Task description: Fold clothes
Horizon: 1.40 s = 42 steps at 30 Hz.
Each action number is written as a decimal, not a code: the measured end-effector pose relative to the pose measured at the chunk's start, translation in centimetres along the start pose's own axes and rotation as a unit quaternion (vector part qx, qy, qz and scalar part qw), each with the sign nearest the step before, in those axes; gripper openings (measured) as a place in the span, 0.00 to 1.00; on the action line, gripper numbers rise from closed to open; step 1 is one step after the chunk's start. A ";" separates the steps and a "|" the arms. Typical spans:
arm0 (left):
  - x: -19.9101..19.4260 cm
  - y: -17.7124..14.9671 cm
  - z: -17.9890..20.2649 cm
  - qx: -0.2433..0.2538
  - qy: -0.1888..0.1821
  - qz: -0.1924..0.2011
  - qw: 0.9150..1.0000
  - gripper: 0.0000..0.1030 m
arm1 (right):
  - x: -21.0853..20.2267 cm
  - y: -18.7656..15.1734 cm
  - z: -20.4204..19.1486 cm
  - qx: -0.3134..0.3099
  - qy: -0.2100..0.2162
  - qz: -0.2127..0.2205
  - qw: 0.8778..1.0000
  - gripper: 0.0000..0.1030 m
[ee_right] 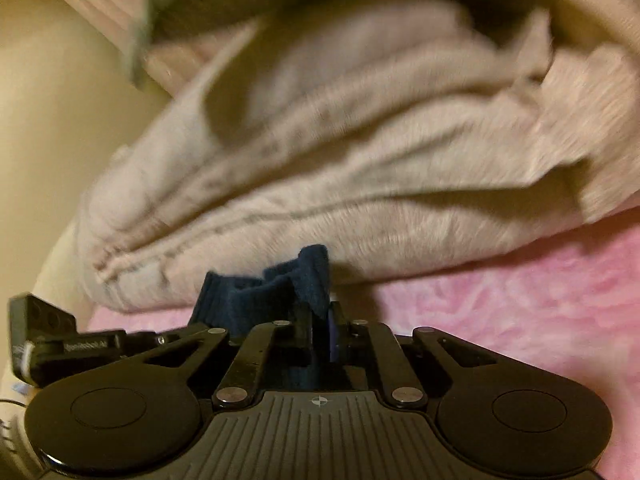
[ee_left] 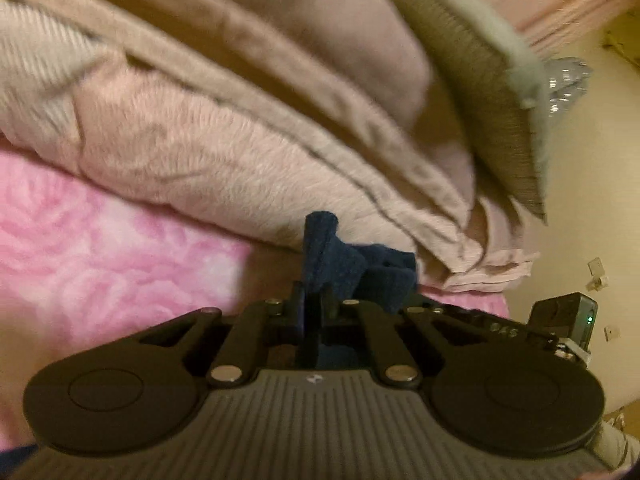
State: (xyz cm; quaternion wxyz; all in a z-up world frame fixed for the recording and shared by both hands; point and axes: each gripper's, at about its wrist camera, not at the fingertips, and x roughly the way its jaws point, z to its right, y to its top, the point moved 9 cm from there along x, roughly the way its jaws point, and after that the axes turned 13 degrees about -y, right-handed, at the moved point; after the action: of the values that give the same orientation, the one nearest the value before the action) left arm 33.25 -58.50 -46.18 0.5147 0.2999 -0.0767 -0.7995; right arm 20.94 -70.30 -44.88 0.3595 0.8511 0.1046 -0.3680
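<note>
Both grippers pinching one navy cloth between them, just in front of the folded bedding.

The left gripper point(ee_left: 316, 300) is pressing its jaws together on one end of the navy cloth point(ee_left: 340, 260), and the right gripper point(ee_right: 320, 316) is clamping the other end point(ee_right: 296, 276). The cloth is bunching short between the two, its long axis running left to right, hanging over the pink blanket point(ee_left: 100, 248); the beige comforter point(ee_left: 240, 128) is lying just beyond.

Folded quilt point(ee_left: 240, 128) on bedspread point(ee_left: 100, 248); cloth point(ee_left: 340, 264) before quilt.
</note>
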 end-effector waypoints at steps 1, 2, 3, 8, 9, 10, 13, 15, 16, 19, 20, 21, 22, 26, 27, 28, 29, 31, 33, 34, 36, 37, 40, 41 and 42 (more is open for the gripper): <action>-0.9 -0.1 0.5 0.003 -0.008 0.010 1.000 0.03 | -1.3 0.1 0.0 0.001 0.005 0.013 1.000 0.05; -2.0 -0.3 1.1 0.009 -0.019 0.020 1.000 0.03 | -2.5 0.1 0.0 0.001 0.010 0.026 1.000 0.05; -3.0 -0.4 1.7 0.014 -0.030 0.029 0.999 0.03 | -3.8 0.1 0.0 0.002 0.015 0.039 0.999 0.05; -8.2 -6.1 5.3 0.074 -0.047 0.009 0.996 0.04 | -11.6 -4.0 -3.0 -0.071 0.054 0.064 0.994 0.06; -9.3 -7.4 6.0 0.087 -0.049 0.003 0.995 0.04 | -12.7 -5.6 -3.8 -0.096 0.054 0.057 0.992 0.06; -10.3 -8.7 6.7 0.100 -0.051 -0.004 0.994 0.04 | -13.8 -7.2 -4.6 -0.120 0.053 0.048 0.990 0.06; -12.8 -14.3 6.3 0.075 -0.031 -0.056 0.995 0.07 | -14.9 -14.2 -4.5 -0.159 0.024 -0.055 0.986 0.22; -14.2 -17.7 5.1 0.060 0.004 -0.095 0.994 0.07 | -15.5 -17.7 -2.8 -0.155 -0.037 -0.103 0.982 0.60; -14.9 -19.1 4.5 0.057 0.022 -0.111 0.992 0.07 | -15.8 -19.1 -1.9 -0.147 -0.069 -0.115 0.980 0.68; -16.6 -19.1 4.2 0.037 0.040 -0.095 0.994 0.15 | -16.9 -19.3 -0.8 -0.051 -0.073 -0.110 0.990 0.68; -17.0 -18.6 4.1 0.022 0.041 -0.078 0.996 0.26 | -16.9 -19.0 -0.7 -0.006 -0.057 -0.104 0.993 0.68; -17.0 -18.0 4.1 0.000 0.038 -0.058 0.998 0.37 | -17.1 -18.6 -0.8 0.035 -0.043 -0.103 0.993 0.68; -16.9 -17.5 4.0 -0.023 0.035 -0.041 0.998 0.39 | -16.8 -18.4 -0.8 0.081 -0.028 -0.103 0.991 0.68; -13.8 -17.7 4.0 -0.084 0.029 -0.030 0.996 0.40 | -14.2 -18.6 -0.4 0.175 -0.027 -0.109 0.978 0.65; -13.1 -18.5 4.3 -0.086 0.032 -0.038 0.995 0.36 | -13.5 -18.9 -0.4 0.178 -0.033 -0.112 0.977 0.45; -12.3 -19.2 4.3 -0.086 0.039 -0.047 0.994 0.33 | -12.7 -19.3 -0.4 0.170 -0.040 -0.119 0.977 0.24; -11.7 -19.8 4.3 -0.082 0.044 -0.056 0.994 0.18 | -12.4 -19.7 -0.6 0.154 -0.050 -0.124 0.979 0.21; -11.2 -20.6 4.9 -0.054 0.053 -0.062 0.995 0.04 | -12.4 -19.8 -1.0 0.114 -0.070 -0.117 0.984 0.05; -12.2 -20.7 6.1 -0.003 0.061 -0.041 0.997 0.03 | -13.8 -18.9 -1.3 0.067 -0.089 -0.082 0.990 0.05; -12.7 -20.9 6.0 0.005 0.073 -0.040 0.996 0.03 | -14.1 -18.9 -1.0 0.054 -0.102 -0.079 0.990 0.05; -13.0 -21.9 4.6 -0.002 0.112 -0.057 0.992 0.05 | -14.2 -19.5 -0.4 0.031 -0.115 -0.093 0.988 0.05; -13.0 -22.2 4.1 -0.010 0.119 -0.066 0.991 0.05 | -14.0 -20.1 -0.1 0.021 -0.115 -0.109 0.987 0.06; -13.0 -20.7 5.0 0.012 0.122 -0.070 0.990 0.08 | -14.6 -18.4 -1.1 -0.032 -0.123 -0.098 0.987 0.57; -13.1 -19.9 5.5 0.018 0.121 -0.067 0.990 0.09 | -15.2 -17.4 -1.4 -0.047 -0.133 -0.081 0.987 0.66; -13.2 -19.0 5.9 0.024 0.120 -0.065 0.990 0.09 | -15.7 -16.4 -1.8 -0.062 -0.142 -0.064 0.986 0.67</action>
State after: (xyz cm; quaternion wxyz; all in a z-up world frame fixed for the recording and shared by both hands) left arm 19.00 -39.40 -44.32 0.4601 0.4102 -0.0135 -0.7873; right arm 3.56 -55.94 -41.79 0.3983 0.7576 0.1291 -0.5006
